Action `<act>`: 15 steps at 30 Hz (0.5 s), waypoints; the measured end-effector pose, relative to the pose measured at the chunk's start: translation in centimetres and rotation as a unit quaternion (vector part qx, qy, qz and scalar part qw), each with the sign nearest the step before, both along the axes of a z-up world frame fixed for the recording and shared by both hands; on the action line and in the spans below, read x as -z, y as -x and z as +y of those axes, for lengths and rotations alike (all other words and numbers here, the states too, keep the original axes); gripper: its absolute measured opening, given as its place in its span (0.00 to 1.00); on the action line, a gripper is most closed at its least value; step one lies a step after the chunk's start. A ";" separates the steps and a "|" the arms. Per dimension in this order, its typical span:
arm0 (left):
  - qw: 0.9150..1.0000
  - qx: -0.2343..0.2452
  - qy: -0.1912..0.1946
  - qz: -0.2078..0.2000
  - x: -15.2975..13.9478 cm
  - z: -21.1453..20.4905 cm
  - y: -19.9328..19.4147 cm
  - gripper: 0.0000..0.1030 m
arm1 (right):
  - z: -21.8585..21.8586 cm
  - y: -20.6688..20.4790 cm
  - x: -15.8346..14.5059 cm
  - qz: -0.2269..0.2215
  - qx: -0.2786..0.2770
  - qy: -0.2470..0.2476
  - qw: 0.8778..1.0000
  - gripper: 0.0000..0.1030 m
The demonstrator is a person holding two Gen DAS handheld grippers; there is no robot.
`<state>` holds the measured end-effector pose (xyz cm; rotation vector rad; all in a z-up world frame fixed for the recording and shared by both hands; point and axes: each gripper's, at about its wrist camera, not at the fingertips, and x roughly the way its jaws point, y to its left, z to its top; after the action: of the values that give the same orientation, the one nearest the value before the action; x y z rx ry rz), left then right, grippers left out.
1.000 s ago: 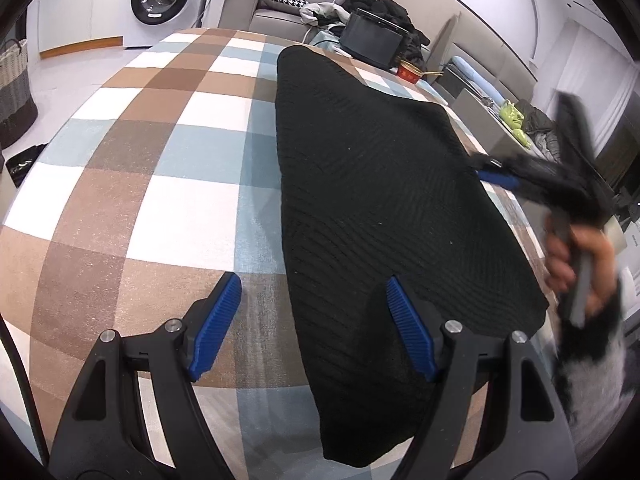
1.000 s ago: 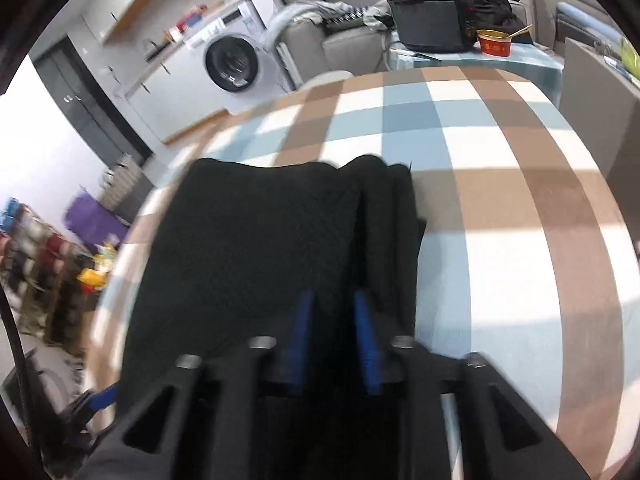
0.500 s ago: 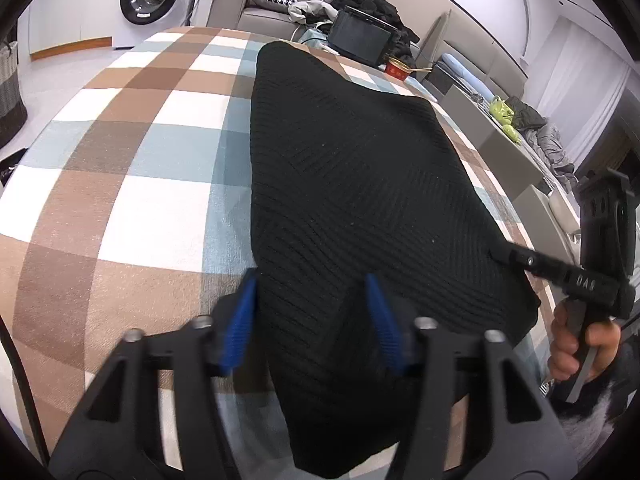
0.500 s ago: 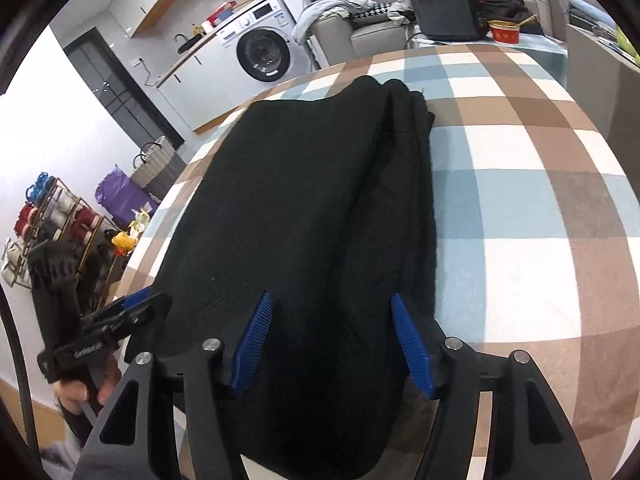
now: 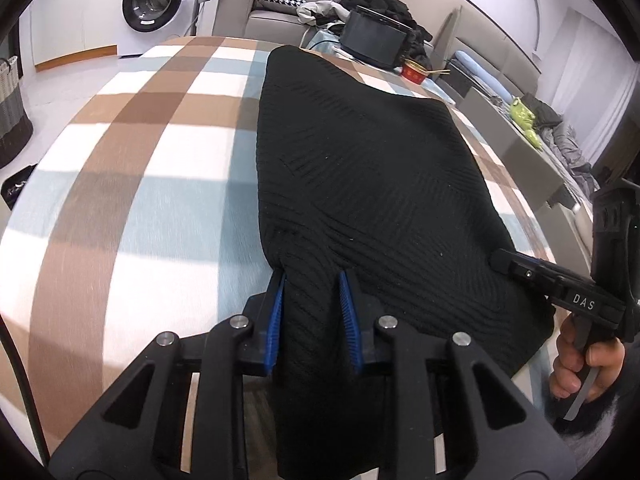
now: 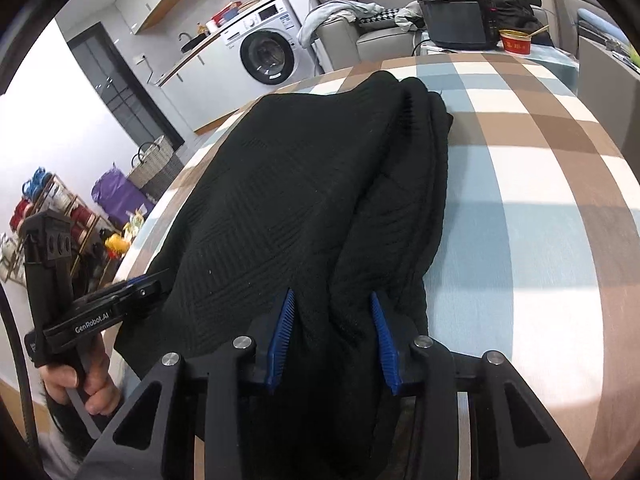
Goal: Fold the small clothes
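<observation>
- The black knit lies flat on the checked cloth of the table, long axis running away from the person towards the far end, where a black box and a red bowl stand.
- Along its right side the knit looks already doubled into a thick lengthwise roll; the rest is a single flat panel.
- Both near corners sit right in the jaws, so neither hand is nearer than the other: each has its own corner.
- The left gripper has the near left corner between its blue pads; the jaws are closing and the fabric bunches up between them, pinched or very nearly so.
- The right gripper straddles the near right corner at the roll; its jaws are closing too, wider apart, with a thick wad of knit between them, and the pads look to be touching it.
- Both grippers point down and forward along the knit, side by side at the near edge.
- My guess: the near edge gets lifted and carried to the far end, folding across the long axis.
- A hand squeezes the right trigger; another hand works the left.
</observation>
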<state>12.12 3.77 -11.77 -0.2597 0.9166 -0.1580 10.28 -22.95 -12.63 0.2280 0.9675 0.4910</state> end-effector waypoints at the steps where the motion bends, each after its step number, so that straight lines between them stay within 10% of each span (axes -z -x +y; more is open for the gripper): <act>1: 1.000 -0.001 -0.003 -0.001 0.0 0.0 -0.4 0.23 | 0.1 -0.4 0.1 -0.003 0.001 0.001 1.000 0.38; 7: 1.000 -0.001 -0.016 -0.014 -0.3 0.1 -0.4 0.30 | -0.2 -0.6 -0.2 -0.012 0.002 0.007 1.000 0.44; 11: 0.998 -0.009 -0.050 -0.045 -1.4 0.1 0.9 0.67 | -0.9 0.8 -1.4 -0.050 0.020 0.028 0.998 0.59; 15: 0.992 -0.016 -0.059 -0.113 -3.1 0.4 3.2 0.83 | -1.4 2.8 -2.8 -0.093 0.010 0.033 0.995 0.88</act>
<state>8.93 4.17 -8.68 -0.1425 0.6929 -0.1012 7.45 -24.31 -9.88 0.1300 0.7979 0.4522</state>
